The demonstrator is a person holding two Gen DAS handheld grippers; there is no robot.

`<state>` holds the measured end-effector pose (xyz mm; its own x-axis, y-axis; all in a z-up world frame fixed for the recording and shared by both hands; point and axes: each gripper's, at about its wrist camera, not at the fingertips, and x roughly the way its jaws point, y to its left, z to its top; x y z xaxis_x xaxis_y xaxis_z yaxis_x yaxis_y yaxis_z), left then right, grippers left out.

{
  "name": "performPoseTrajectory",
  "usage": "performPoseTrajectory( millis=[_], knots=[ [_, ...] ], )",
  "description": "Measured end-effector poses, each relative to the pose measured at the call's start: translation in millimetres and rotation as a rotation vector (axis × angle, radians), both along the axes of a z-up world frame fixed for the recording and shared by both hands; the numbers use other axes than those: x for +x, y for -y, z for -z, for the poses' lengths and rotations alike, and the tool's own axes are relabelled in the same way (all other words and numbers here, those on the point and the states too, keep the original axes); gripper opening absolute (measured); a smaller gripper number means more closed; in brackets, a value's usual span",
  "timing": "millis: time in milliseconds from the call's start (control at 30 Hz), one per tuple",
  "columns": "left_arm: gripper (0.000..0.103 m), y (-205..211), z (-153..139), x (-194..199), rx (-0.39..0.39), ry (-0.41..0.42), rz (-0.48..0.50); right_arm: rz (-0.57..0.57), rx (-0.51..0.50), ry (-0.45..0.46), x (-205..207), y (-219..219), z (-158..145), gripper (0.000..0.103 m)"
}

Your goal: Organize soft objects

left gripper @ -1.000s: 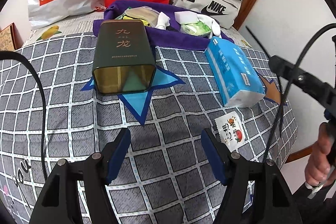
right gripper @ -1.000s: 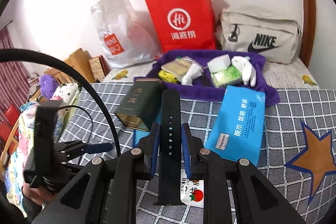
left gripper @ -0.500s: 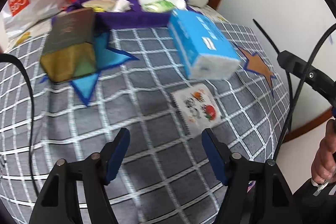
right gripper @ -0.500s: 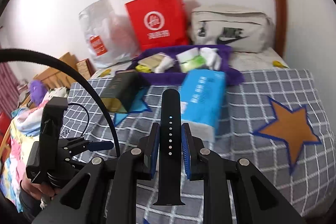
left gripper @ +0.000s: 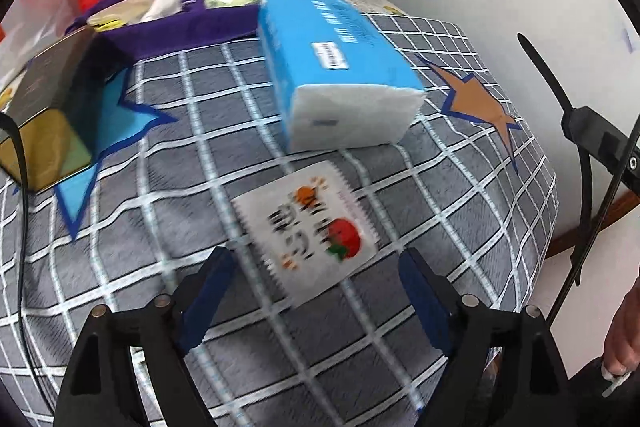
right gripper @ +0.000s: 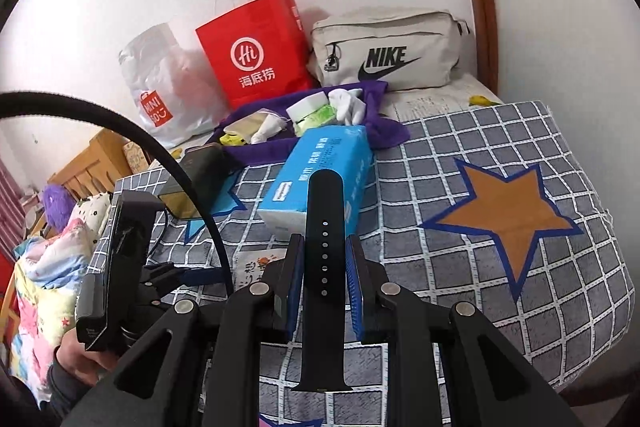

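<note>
Snack packet (left gripper: 306,233) lies flat on the checked bed just ahead of the left claw (left gripper: 316,291), whose jaws are opening around nothing, seemingly to straddle it. Right claw (right gripper: 322,277) stays clamped on 1 black strap (right gripper: 323,267), keeping it off the bed.

White "Hi" roundel above 海底捞 on red paper bag (right gripper: 256,55), black NIKE wordmark and swoosh on beige pouch (right gripper: 386,53), "MINI SO" on orange patch of white plastic bag (right gripper: 168,87)
</note>
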<state>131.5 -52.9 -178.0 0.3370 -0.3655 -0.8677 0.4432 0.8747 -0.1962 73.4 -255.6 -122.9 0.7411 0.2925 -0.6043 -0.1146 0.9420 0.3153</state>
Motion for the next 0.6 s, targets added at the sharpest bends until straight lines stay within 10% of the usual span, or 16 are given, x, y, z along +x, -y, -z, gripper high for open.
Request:
performPoseTrajectory(
  millis=[400,600],
  knots=[
    [0.096,38.5,11.6,-3.6,0.158,0.130,-0.002,0.038,-0.012,-0.010,0.0,14.9,3.9,0.021],
    [0.061,23.9,6.1,-5.7,0.150,0.157,-0.030,0.024,-0.021,-0.012,1.4,10.0,5.7,0.021]
  ],
)
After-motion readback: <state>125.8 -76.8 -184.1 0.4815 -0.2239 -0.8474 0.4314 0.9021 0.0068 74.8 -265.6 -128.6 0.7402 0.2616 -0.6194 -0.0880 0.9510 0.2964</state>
